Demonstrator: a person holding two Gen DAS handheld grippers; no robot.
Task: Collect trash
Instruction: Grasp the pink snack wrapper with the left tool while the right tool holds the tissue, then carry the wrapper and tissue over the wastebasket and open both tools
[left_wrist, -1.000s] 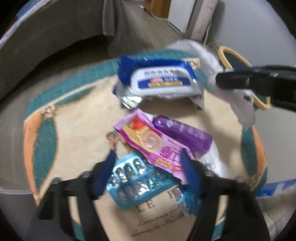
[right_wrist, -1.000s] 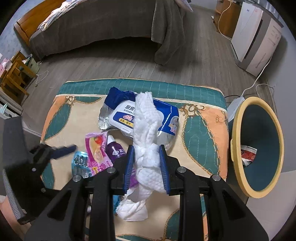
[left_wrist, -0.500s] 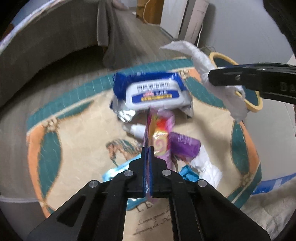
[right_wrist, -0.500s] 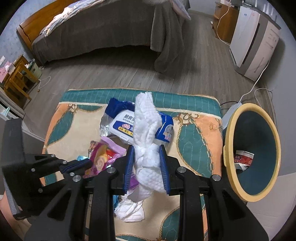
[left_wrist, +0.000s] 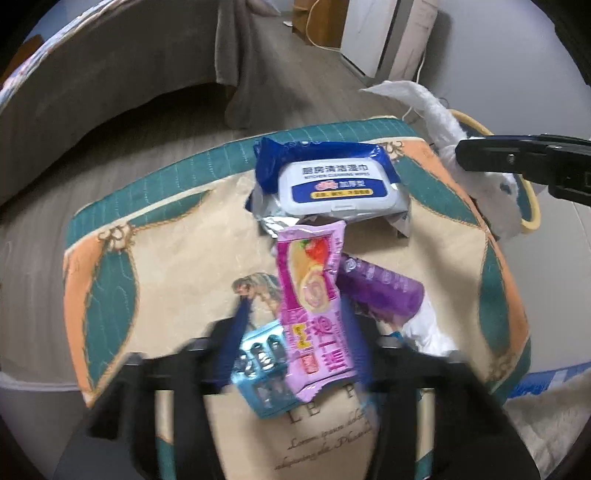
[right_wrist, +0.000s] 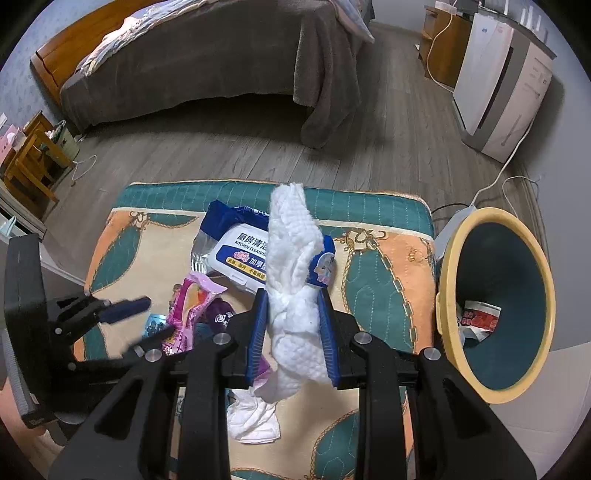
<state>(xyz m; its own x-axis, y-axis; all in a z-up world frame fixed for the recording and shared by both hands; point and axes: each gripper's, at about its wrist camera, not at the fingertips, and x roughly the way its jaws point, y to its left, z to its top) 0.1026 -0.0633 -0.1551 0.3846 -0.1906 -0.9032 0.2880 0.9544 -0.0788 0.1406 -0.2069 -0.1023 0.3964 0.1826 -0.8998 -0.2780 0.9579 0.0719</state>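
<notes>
A white paper towel (right_wrist: 291, 295) is clamped between the fingers of the right hand-held gripper (right_wrist: 291, 332), raised above the patterned cushion (right_wrist: 380, 288) and not yet over the bin (right_wrist: 447, 295); the left hand-held gripper (left_wrist: 295, 339) is seen with its fingers apart, the pink wrapper (left_wrist: 314, 306) between them, though blur leaves contact uncertain; just beside lie a blue blister pack (left_wrist: 258, 365), a purple bottle (left_wrist: 380, 288) and a crumpled tissue (right_wrist: 255, 417); farther off a wipes packet (left_wrist: 332, 184) is left on the cushion; one wrapper (right_wrist: 478, 319) is already inside the bin, so most of the collecting is judged undone.
</notes>
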